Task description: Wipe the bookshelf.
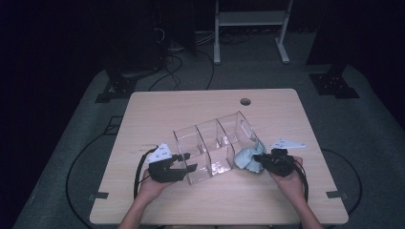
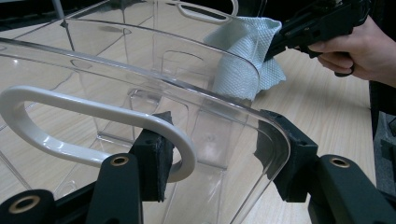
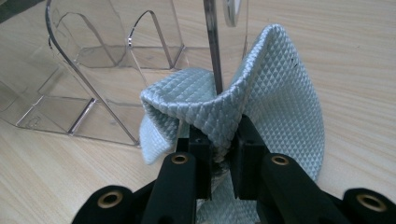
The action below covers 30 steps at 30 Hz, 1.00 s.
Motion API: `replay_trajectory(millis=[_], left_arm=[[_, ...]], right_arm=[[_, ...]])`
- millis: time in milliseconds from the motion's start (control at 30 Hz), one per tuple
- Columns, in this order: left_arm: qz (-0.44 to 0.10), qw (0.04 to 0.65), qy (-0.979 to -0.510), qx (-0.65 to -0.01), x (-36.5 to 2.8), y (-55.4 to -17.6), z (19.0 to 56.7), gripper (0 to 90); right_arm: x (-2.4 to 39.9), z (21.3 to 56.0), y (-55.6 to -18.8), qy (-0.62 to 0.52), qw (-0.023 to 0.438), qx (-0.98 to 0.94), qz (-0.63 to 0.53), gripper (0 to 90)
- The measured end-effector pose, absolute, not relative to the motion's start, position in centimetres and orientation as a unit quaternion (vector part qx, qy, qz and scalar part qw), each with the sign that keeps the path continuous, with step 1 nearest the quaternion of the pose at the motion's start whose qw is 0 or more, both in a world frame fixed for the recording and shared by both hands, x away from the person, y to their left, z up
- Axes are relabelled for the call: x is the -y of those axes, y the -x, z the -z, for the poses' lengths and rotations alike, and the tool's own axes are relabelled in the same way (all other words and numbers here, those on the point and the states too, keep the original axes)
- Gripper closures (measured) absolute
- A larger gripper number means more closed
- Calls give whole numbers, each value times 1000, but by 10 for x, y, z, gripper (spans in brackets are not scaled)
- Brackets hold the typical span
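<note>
Your left gripper (image 1: 187,162), at seven o'clock on the table (image 1: 157,105), stands spread astride the clear organizer (image 1: 215,143)'s end wall, apparently steadying it, while your right gripper (image 1: 258,159), at five o'clock, pinches the pale blue cloth (image 3: 275,98) against its other end, seemingly for wiping.

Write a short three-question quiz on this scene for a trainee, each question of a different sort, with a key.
1. True or false: the right gripper is shut on the blue cloth.
2. Multiple choice: the left gripper has its jaws around A) the cloth, B) the end wall of the clear organizer, C) nothing.
3. Fill in: the cloth is pressed against the organizer's ____ end, seen from the high view.

Key: 1 true; 2 B; 3 right.
</note>
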<state>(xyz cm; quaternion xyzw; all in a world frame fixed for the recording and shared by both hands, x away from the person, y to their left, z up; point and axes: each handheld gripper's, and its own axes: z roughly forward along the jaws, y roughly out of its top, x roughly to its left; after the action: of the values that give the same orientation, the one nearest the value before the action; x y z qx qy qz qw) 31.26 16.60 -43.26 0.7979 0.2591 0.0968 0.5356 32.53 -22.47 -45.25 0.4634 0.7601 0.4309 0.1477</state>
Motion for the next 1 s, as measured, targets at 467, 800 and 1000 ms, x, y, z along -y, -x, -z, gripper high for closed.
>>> replay_trajectory(millis=[467,800,1000], left_arm=[[-97,536,-798,-258,-164,-311,433,464],[-96,536,-798,-256,-162,-310,433,462],[-96,534,-801,-254,-162,-310,433,461]], right_arm=[[227,433,-325,-447,169,-751,-455,799],[224,457,-332,-460,150,-764,-427,799],[225,468,-333,-469,124,-768,-418,799]])
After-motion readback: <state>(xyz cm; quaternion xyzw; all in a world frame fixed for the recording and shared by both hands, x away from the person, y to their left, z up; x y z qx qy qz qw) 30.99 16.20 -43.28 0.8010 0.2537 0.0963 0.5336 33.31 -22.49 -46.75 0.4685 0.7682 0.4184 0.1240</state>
